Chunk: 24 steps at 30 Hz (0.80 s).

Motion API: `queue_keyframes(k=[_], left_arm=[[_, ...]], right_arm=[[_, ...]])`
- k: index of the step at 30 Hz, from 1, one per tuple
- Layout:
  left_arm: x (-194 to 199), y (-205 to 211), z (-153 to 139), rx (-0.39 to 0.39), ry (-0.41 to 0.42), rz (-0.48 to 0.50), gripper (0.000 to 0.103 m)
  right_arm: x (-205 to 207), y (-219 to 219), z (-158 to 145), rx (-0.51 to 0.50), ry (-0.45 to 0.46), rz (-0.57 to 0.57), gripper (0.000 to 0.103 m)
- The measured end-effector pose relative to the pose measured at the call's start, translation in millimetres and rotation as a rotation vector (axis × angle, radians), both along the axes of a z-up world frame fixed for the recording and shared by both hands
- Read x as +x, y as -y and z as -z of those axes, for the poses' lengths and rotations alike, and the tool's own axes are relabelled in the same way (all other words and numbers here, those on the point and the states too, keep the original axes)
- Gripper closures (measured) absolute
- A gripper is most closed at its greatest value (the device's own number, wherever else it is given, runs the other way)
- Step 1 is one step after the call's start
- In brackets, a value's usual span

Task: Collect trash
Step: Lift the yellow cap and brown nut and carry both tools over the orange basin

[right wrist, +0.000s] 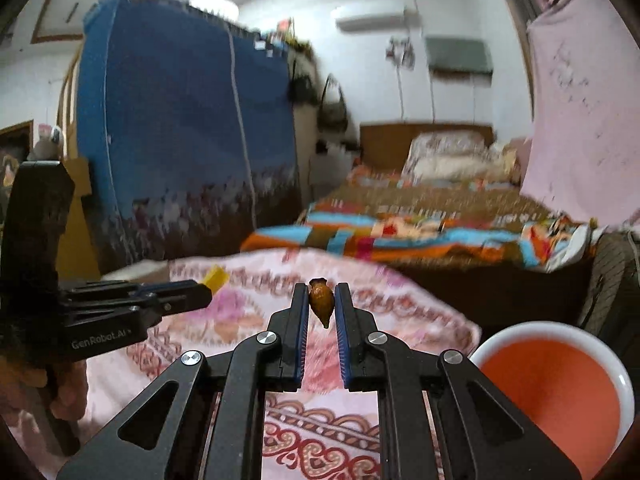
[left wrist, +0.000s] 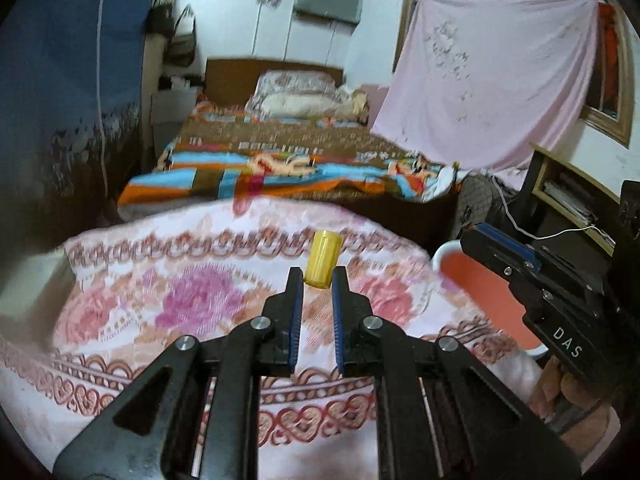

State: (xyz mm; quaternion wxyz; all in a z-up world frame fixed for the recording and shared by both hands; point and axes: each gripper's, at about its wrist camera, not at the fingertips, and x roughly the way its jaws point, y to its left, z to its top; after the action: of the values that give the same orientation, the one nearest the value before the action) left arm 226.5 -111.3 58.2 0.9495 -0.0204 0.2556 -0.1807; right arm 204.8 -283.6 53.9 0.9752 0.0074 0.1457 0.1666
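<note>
Item one: yellow cylinder point(left wrist: 322, 259), a small capsule-like piece of trash, pinched at its near end between the tips of the left gripper point(left wrist: 317, 280), most of its length jutting past them, lifted clear of the floral cloth point(left wrist: 192, 296). Judged light, rigid and smooth-walled, so likely to slip or swivel under so shallow a hold; a bite nearer the middle of its length would sit safer. Item two: brown scrap point(right wrist: 321, 303), teardrop-shaped and glossy, perhaps a pit or a twisted wrapper, though which is not clear, clamped between the narrowly set pads of the right gripper point(right wrist: 321, 300), its pointed end hanging down. Judged very light and possibly sticky or slick; held across its widest part, which looks the sound place. Item three: red basin point(right wrist: 560, 384) with a white rim, standing at the right edge of the cloth, just beside the right gripper; a likely receptacle, though nothing confirms it. Surroundings: bed point(left wrist: 288, 160) with a striped blanket beyond the cloth, pink sheet point(left wrist: 492, 80) draped at the right, blue covering point(right wrist: 180, 120) at the left, shelf point(left wrist: 576, 196) and a white cable near the basin. Obstructions: the two grippers are near each other above the cloth, and the left gripper would have to pass the right one to reach the basin.
</note>
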Motion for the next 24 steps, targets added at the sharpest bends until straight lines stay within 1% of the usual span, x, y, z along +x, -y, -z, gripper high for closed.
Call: queue_keyframes(k=[4,6,10,13,16,24], left_arm=[[-13.5,14.0,-15.8,0.006,0.104,0.031,0.103],[-20.2,22.3,-22.9,0.012,0.155,0.049,0.103],[-29.7,34.9,-32.7,0.021,0.232,0.083,0.103],[-36.3,46.3,-39.4,0.037,0.287,0.107,0.103],[-41.5,58.4,-43.7,0.052,0.323,0.135,0.103],[-44.2,85.8,-45.9,0.062,0.337,0.214,0.103]], right_arm=[[-16.0,10.1,-10.7,0.002,0.125,0.062,0.092],[-23.5,18.5,-15.4,0.019,0.179,0.098,0.092],[-35.7,34.7,-22.6,0.049,0.263,0.158,0.092],[-40.5,45.5,-26.2,0.073,0.291,0.189,0.092],[-42.2,55.2,-27.7,0.08,0.302,0.226,0.092],[-45.8,82.4,-28.0,0.099,0.307,0.311,0.092]])
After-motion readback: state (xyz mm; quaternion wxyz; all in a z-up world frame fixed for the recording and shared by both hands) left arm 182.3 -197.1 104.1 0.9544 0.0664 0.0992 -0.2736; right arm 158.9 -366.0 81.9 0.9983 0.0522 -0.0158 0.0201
